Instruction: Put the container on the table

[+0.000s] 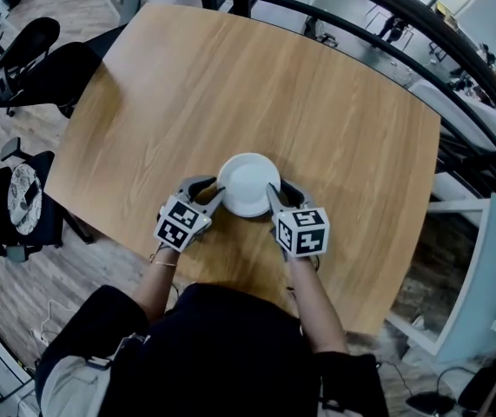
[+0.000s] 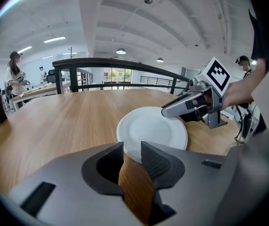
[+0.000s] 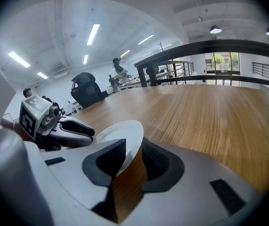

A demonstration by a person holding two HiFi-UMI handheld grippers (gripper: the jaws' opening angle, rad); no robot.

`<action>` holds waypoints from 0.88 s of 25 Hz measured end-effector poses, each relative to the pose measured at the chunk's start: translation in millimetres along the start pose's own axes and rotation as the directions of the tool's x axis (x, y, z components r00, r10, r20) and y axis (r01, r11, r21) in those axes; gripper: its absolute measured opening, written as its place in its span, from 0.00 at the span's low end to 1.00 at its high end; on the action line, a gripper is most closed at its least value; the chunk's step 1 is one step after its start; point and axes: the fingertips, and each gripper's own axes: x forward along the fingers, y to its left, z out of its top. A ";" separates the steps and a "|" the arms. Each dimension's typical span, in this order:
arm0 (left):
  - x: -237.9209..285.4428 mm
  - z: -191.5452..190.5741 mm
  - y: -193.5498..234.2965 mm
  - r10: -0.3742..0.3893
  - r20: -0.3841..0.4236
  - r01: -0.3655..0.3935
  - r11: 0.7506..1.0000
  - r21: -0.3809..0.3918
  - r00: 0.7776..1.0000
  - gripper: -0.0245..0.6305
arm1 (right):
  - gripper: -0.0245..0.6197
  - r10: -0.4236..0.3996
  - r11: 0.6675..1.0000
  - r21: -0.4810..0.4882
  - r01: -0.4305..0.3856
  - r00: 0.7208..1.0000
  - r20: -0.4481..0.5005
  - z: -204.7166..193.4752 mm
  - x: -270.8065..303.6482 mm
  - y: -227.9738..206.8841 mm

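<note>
Container [image 1: 248,183], a shallow white round dish, lies flat on the wooden worktop [image 1: 230,85], sitting btwn the two claws: L claw [image 1: 215,191] at one side of it, R claw [image 1: 275,196] at the opp side, tips facing each other across it. L claw view: L claw [image 2: 132,147] jaws apart w/ a narrow gap, container [image 2: 153,126] rim nosing just into that gap at the tips, bare wood showing thru the rest of it; R claw [image 2: 172,111] straight ahead at the far rim, a hand [image 2: 240,91] behind it. R claw view: R claw [image 3: 133,145] jaws also apart, narrow gap, container [image 3: 120,131] rim poking in at the tips, close to the left-side jaw, can't tell if touching; L claw [image 3: 93,133] ahead & to the left. Neither claw is clamped on anything. Black railing [image 2: 125,65] runs well beyond the L claw, past the worktop's far edge
</note>
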 end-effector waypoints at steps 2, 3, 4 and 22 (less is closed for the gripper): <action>-1.1 -0.4 1.4 0.002 -0.001 -0.002 1.000 -0.002 1.000 0.19 | 0.20 -0.008 1.000 -0.018 0.008 1.000 -0.009 -0.7 0.6 0.4; -1.1 -0.4 2.0 0.004 0.000 -0.004 1.000 -0.006 1.000 0.19 | 0.21 -0.010 1.000 -0.025 0.009 1.000 -0.011 -1.0 0.9 -0.1; -0.6 -0.4 2.5 0.006 0.002 -0.006 1.000 -0.013 1.000 0.19 | 0.21 -0.010 1.000 -0.027 0.010 1.000 -0.012 -1.5 1.3 -0.9; -12.3 20.9 -1.3 0.022 0.106 -0.013 0.996 -0.086 0.994 0.19 | 0.22 -0.036 0.999 0.011 0.035 0.998 0.048 7.3 -18.1 -2.3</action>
